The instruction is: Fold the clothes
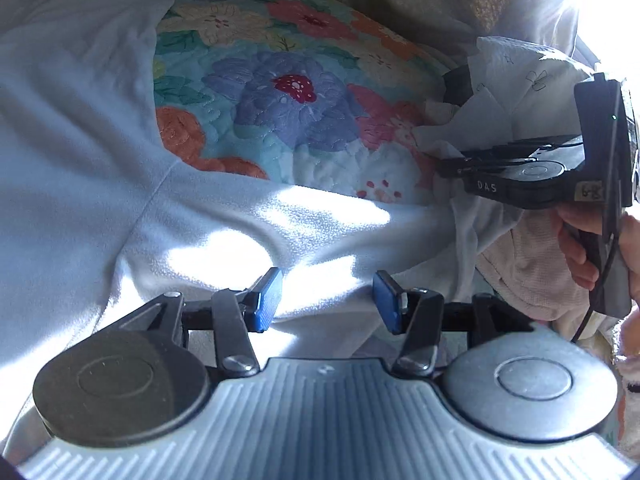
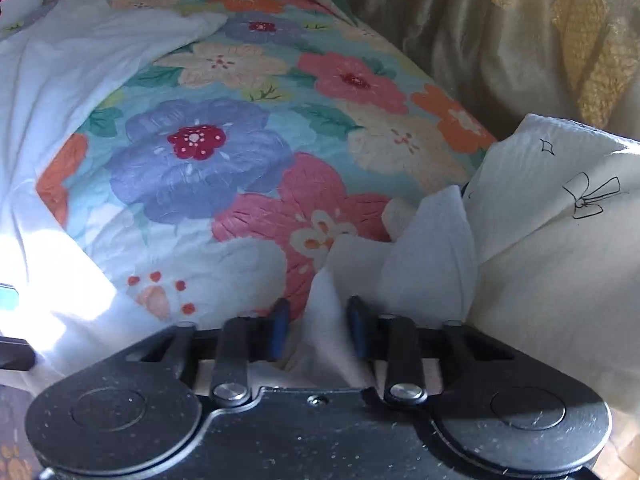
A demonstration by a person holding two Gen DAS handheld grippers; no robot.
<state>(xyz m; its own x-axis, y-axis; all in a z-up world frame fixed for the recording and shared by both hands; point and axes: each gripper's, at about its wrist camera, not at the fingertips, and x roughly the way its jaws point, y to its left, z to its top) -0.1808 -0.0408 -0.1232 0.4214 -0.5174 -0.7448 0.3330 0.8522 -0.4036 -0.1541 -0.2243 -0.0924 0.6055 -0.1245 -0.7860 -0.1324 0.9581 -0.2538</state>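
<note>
Left claw [image 1: 326, 300]: at the lower centre of the left wrist view, its 2 blue pads [image 1: 266, 300] spread apart, with the sunlit white fleece garment [image 1: 80, 140] lying between and beneath them; nothing is pinched.
Right claw [image 2: 318, 330]: at the lower centre of the right wrist view, its 2 blue fingers [image 2: 280, 330] drawn near each other with a fold of white cloth [image 2: 332, 320] rising between them; the cloth fills the gap, so it looks pinched.
Right claw from the left view [image 1: 448, 166]: at the right edge, lying sideways, its tips buried in white cloth, a hand [image 1: 580, 248] on its handle.
White fleece garment: spread across the left and lower middle of the left wrist view, a seam running through it.
Patterned white fabric [image 2: 560, 208]: bunched at the right of the right wrist view, with small black line drawings.
Bed cover [image 2: 240, 140]: floral quilt in blue, pink and orange, filling the centre of both views.
Curtain [image 2: 500, 32]: pale gold, upper right.
</note>
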